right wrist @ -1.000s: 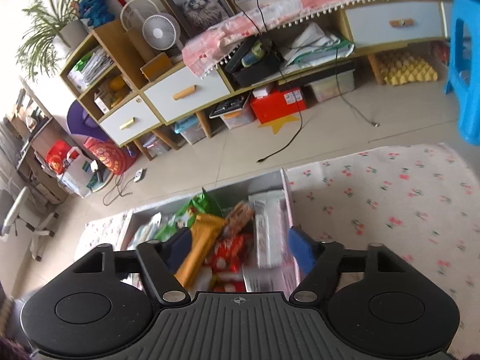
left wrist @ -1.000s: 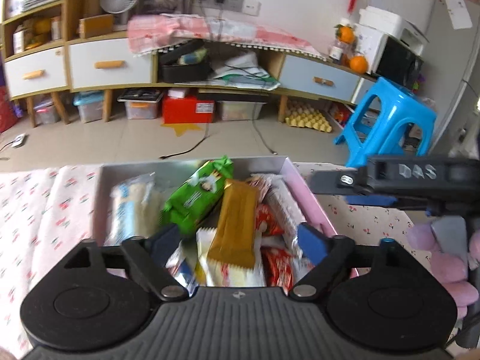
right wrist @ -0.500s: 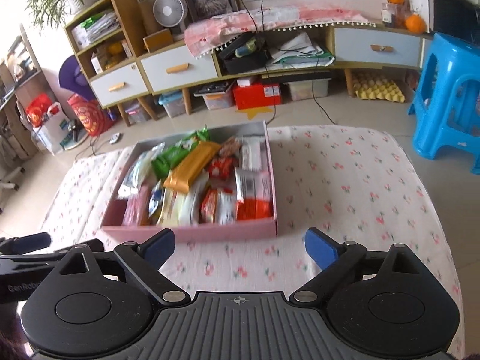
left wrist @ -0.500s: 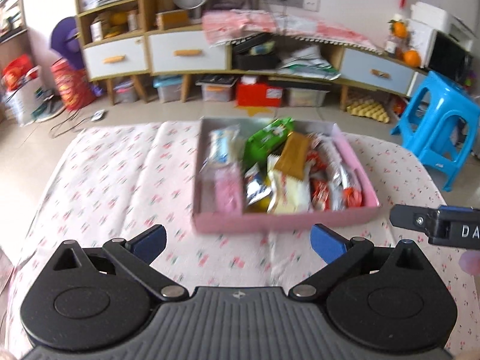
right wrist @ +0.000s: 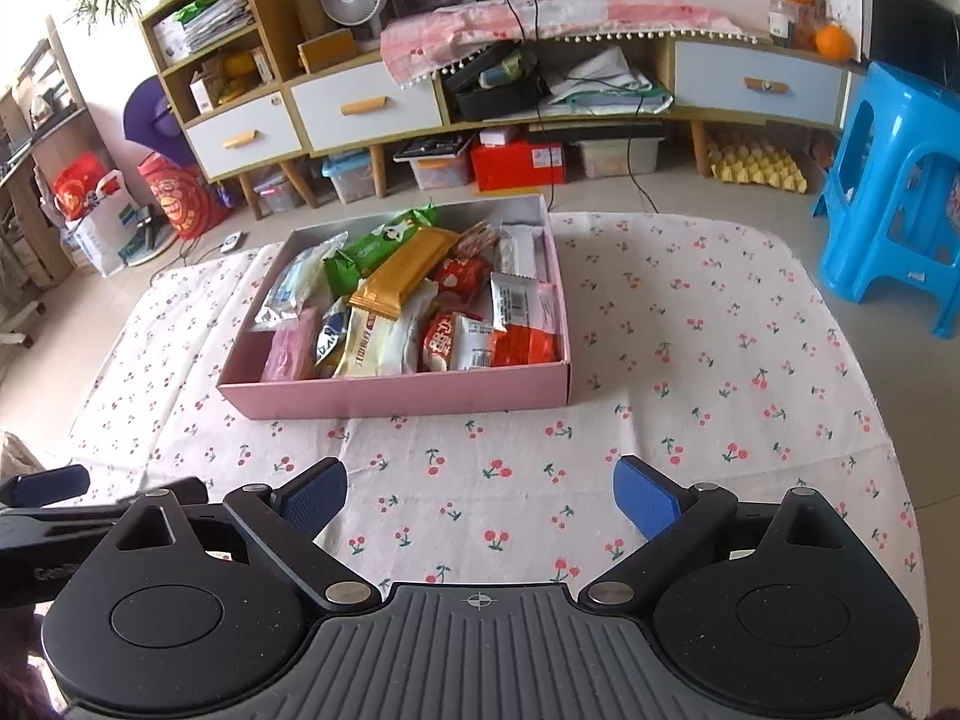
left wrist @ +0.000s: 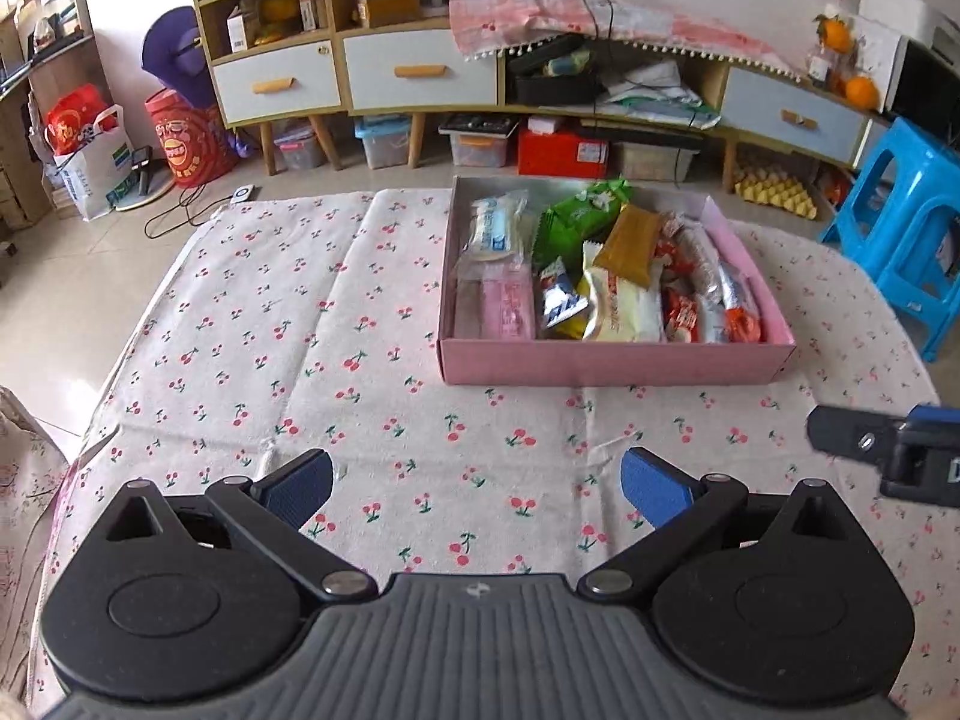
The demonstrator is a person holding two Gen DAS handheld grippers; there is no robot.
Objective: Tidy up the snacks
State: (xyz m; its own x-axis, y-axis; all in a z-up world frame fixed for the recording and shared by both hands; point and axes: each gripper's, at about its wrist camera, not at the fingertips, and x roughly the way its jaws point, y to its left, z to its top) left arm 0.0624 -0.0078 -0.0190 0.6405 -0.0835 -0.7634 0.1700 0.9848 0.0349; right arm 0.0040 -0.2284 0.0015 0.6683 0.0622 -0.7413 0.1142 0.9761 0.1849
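Note:
A pink box (left wrist: 612, 363) full of wrapped snacks sits on the cherry-print tablecloth (left wrist: 300, 360). Inside lie a green pack (left wrist: 579, 219), a gold bar (left wrist: 630, 243), a cream pack (left wrist: 618, 306), a pink pack (left wrist: 507, 306) and red packs (left wrist: 684, 312). The box also shows in the right wrist view (right wrist: 408, 393). My left gripper (left wrist: 477, 489) is open and empty, well in front of the box. My right gripper (right wrist: 480, 495) is open and empty, also in front of the box.
A blue plastic stool (right wrist: 894, 192) stands to the right of the table. A long low cabinet (left wrist: 420, 72) with drawers and storage boxes lines the far wall. The right gripper's side shows in the left wrist view (left wrist: 888, 456).
Both grippers have pulled back from over the box toward the near table edge and opened wider. The whole box and much tablecloth now show.

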